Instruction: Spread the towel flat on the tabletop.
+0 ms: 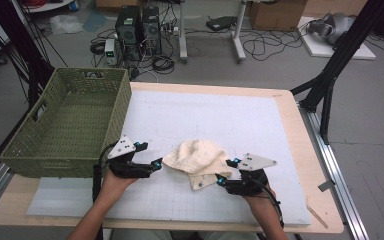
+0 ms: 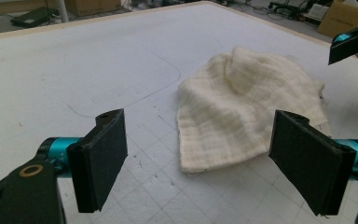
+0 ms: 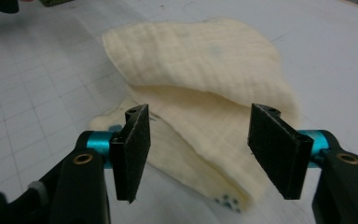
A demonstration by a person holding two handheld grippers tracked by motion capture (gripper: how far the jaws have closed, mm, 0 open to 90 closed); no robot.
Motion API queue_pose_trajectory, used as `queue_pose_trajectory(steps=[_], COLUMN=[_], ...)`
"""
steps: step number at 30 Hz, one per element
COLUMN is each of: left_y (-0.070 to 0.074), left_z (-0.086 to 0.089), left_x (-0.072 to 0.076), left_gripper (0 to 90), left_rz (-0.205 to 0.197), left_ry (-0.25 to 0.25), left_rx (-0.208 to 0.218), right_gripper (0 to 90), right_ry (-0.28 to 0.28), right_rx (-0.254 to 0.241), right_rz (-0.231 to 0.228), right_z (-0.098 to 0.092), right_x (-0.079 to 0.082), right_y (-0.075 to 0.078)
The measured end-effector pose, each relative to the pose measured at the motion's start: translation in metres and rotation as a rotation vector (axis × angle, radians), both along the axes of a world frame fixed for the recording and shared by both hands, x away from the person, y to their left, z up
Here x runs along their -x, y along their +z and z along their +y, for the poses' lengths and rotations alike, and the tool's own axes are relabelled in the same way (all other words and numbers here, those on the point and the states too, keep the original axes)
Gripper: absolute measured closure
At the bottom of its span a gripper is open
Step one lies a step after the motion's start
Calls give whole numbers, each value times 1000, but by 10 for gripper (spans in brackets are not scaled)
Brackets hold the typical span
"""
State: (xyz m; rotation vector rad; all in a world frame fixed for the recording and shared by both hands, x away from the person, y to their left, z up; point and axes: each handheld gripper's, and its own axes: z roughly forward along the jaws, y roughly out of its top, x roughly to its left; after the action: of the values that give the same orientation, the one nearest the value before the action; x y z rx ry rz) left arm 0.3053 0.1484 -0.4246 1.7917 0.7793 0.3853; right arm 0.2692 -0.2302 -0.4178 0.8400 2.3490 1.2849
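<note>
- We see one cream cloth [image 1: 198,160] lying crumpled on the white mat [image 1: 260,125], near the mat's six o'clock edge and between our two grippers.
- The left gripper [image 1: 156,164] sits just beside the cloth at its nine o'clock side; in the left gripper view its jaws are spread wide, nothing is between them, and the cloth [image 2: 242,116] lies a little beyond the pads.
- The right gripper [image 1: 222,176] is at the cloth's four o'clock corner. In the right gripper view its jaws stand partly apart with the cloth's [image 3: 200,74] folded edge lying between and just beyond them — the pads do not press on it, so we read no grip yet.
- Handling, as we judge it: the cloth looks light, soft and limp, a thin waffled weave folded over itself in loose layers. It will sag and drape when lifted, will not break, and should not slip much against the flat black pads.
- Where to take hold: we would pinch at a corner or a free edge — the lower corner by the right gripper, the near rim by the left — catching a single layer and not the whole bunch.
- Count: one cloth, two grippers, one green woven basket [image 1: 70,120] at the mat's ten o'clock with nothing visible inside, one mat.
</note>
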Motion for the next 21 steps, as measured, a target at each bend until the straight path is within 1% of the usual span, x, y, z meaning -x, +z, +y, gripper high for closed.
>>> queue_pose_trajectory(steps=[1,6,10,12,14,16,17,19,20,21], left_y=[0,0,0,0,0,-1,-2,-3,-3,-3], left_z=[0,1,1,1,1,1,1,1,1,2], left_x=[0,0,0,0,0,-1,-2,-2,-2,-2], left_gripper=[195,196,195,195,195,195,195,195,196,196], left_rz=[-1,-4,-4,-4,-2,2,4,8,10,13], left_ry=[0,7,10,9,11,11,13,17,20,28], left_rx=[-2,1,-1,-2,-2,-5,-2,-13,-15,-19], right_gripper=[397,451,486,485,478,482,494,534,555,594], right_ry=[11,84,124,133,130,125,124,115,113,111], right_rx=[8,37,67,84,99,110,117,139,142,137], right_rz=[-2,25,36,46,48,69,78,101,105,107], right_z=[5,36,54,60,64,68,69,72,73,73], right_x=[-2,-12,-18,-21,-23,-26,-28,-32,-33,-34], right_y=[-1,-8,-14,-17,-19,-22,-23,-27,-28,-28])
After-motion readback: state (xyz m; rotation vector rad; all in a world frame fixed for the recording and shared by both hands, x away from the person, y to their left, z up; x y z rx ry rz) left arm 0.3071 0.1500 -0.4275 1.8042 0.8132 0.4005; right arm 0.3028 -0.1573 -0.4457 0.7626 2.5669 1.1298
